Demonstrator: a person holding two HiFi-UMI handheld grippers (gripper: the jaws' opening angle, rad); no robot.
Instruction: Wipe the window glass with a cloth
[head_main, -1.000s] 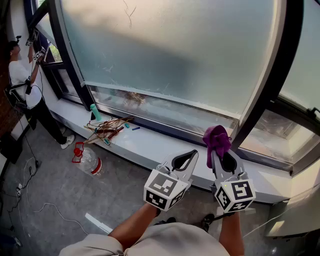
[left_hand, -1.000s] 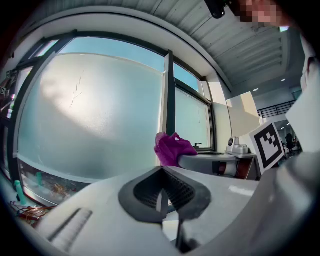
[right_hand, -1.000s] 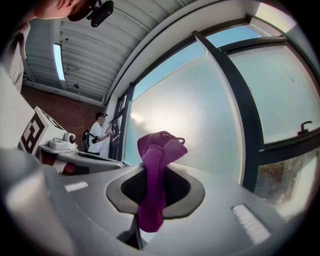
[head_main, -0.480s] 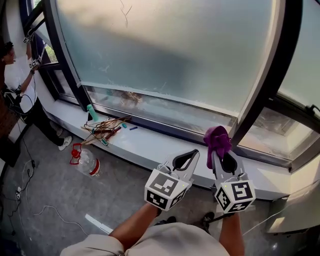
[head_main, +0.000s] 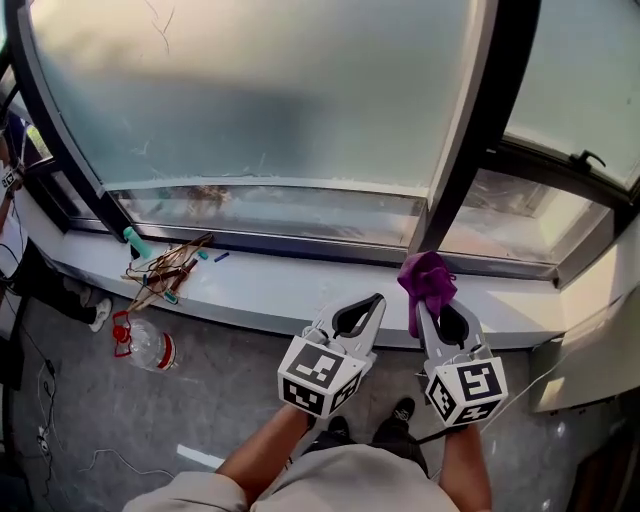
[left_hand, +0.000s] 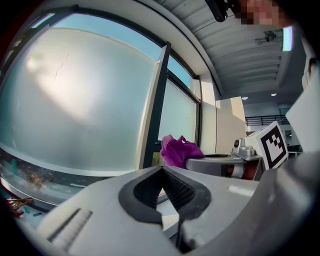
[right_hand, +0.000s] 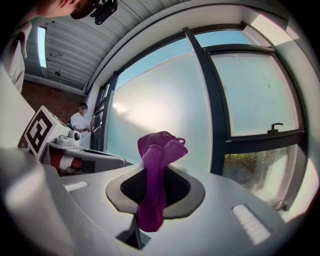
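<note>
I am squeezing the purple cloth (head_main: 427, 278) tight in my right gripper (head_main: 431, 306). My left gripper (head_main: 375, 302) is closed and empty. I think wiping is not started yet, so next the cloth needs pushing forward onto the window glass (head_main: 280, 90).

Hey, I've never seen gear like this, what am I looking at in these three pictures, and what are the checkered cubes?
No robot here: a person holds a hand-operated claw in each hand. The cubes with square markers are part of them. One picture comes from a camera on the person's head, looking down; the other two from cameras riding on the claws. The left claw is shut and empty. The right claw pinches a purple cloth for wiping the window glass. On the sill lies a tangle of wires.
</note>
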